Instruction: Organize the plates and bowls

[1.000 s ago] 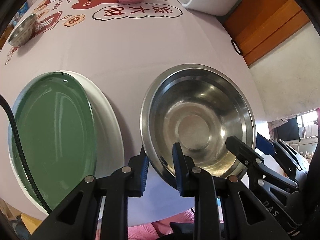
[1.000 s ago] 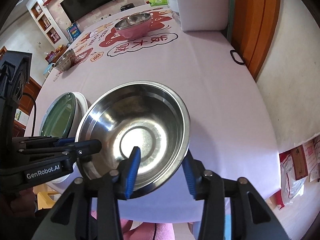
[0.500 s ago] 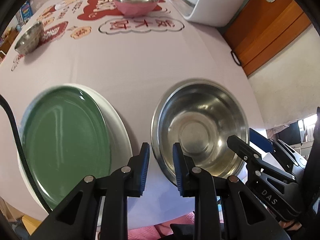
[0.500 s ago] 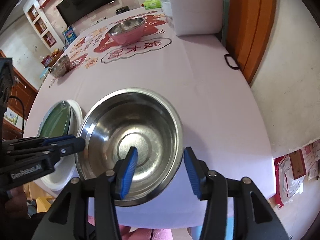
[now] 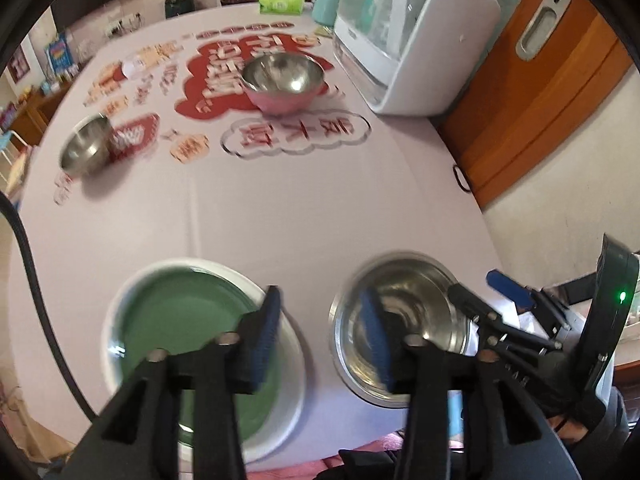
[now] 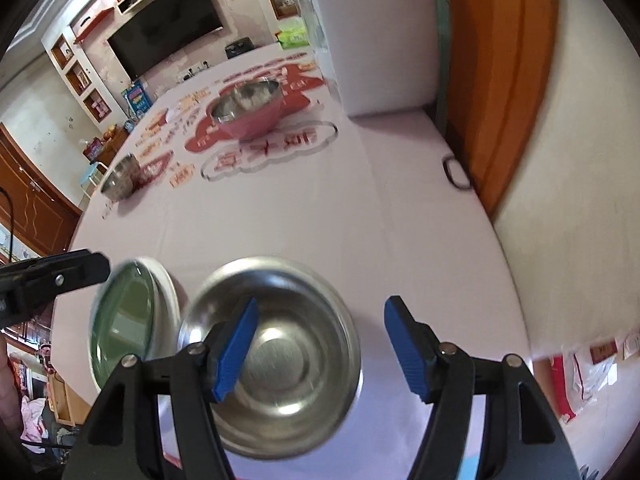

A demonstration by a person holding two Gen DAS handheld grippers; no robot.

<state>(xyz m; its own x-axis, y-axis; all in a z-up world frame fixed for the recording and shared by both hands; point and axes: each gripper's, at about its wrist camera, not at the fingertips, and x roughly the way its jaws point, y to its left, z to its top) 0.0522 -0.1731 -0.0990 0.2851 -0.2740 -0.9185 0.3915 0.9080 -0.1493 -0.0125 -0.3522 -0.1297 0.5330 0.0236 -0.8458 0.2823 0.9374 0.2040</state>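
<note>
1. Large steel bowl [image 6: 276, 356]: upright on the round table's [image 5: 312, 216] near edge, right of the plates, empty, touched by neither gripper.
2. Green plate [image 5: 180, 332]: lies in a white plate [image 5: 294, 376] at the near edge, just beside the large steel bowl; a narrow strip of cloth shows between them in the left wrist view.
3. Left gripper [image 5: 320, 344]: jaws have just been opening; they stand apart above the gap between plates and bowl, nothing between the pads.
4. Right gripper [image 6: 320, 344]: jaws have just been opening; wide apart over the bowl's right rim, clear of it.
5. Pink bowl with steel lining [image 5: 282, 80]: far middle of the table, on red printed lettering.
6. Small steel bowl [image 5: 86, 150]: left edge, well apart from the rest.
7. White countertop appliance [image 5: 412, 36]: far right edge, beside an orange-brown door [image 5: 540, 92].
8. Green tissue pack [image 5: 280, 2]: far edge.
9. Black cable [image 5: 32, 272]: crosses the left margin of the left wrist view.
</note>
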